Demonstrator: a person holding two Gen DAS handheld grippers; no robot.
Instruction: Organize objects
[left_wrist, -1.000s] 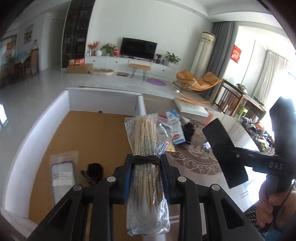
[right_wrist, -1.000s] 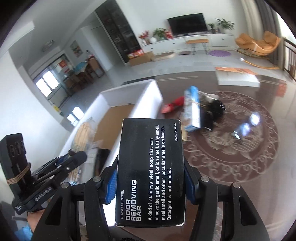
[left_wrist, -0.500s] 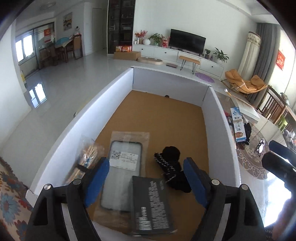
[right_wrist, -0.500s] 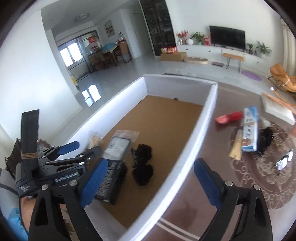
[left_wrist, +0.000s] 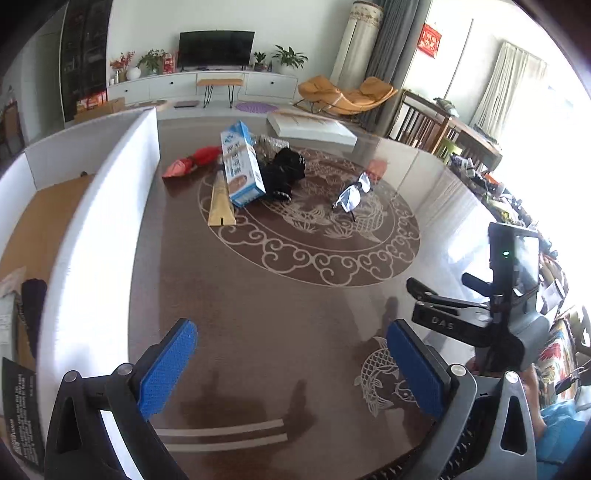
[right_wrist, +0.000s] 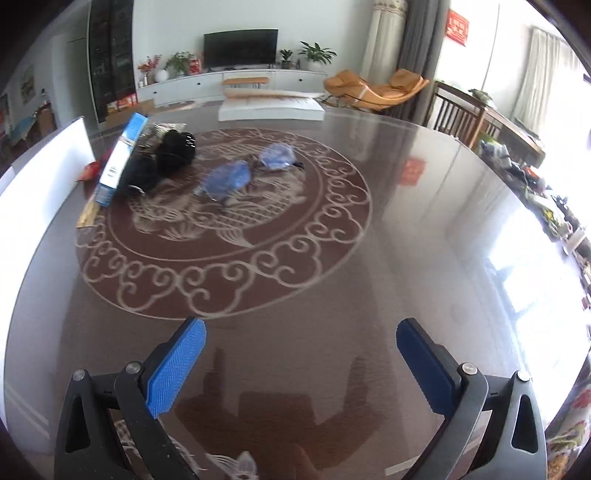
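My left gripper (left_wrist: 291, 363) is open and empty above the dark patterned table (left_wrist: 280, 314), beside the white box (left_wrist: 96, 236). My right gripper (right_wrist: 301, 363) is open and empty over the table; it also shows in the left wrist view (left_wrist: 476, 317). Loose items lie far ahead: a blue-and-white carton (left_wrist: 240, 166) (right_wrist: 120, 158), a black bundle (left_wrist: 282, 171) (right_wrist: 166, 155), glasses (left_wrist: 352, 192) (right_wrist: 247, 170), a red packet (left_wrist: 190, 164) and a wooden strip (left_wrist: 221, 201). Inside the box I see a black boxed bar (left_wrist: 18, 413) and a black bundle (left_wrist: 31, 295).
A flat white box (left_wrist: 314, 127) (right_wrist: 271, 107) lies at the table's far edge. The white box's wall (right_wrist: 33, 184) stands along the left. A cluttered side table (left_wrist: 498, 192) is at the right, past the table's rim.
Both grippers let go of their loads, the chopstick pack and the black boxed bar, into the box, opened, and swung right from over the box to the open table.
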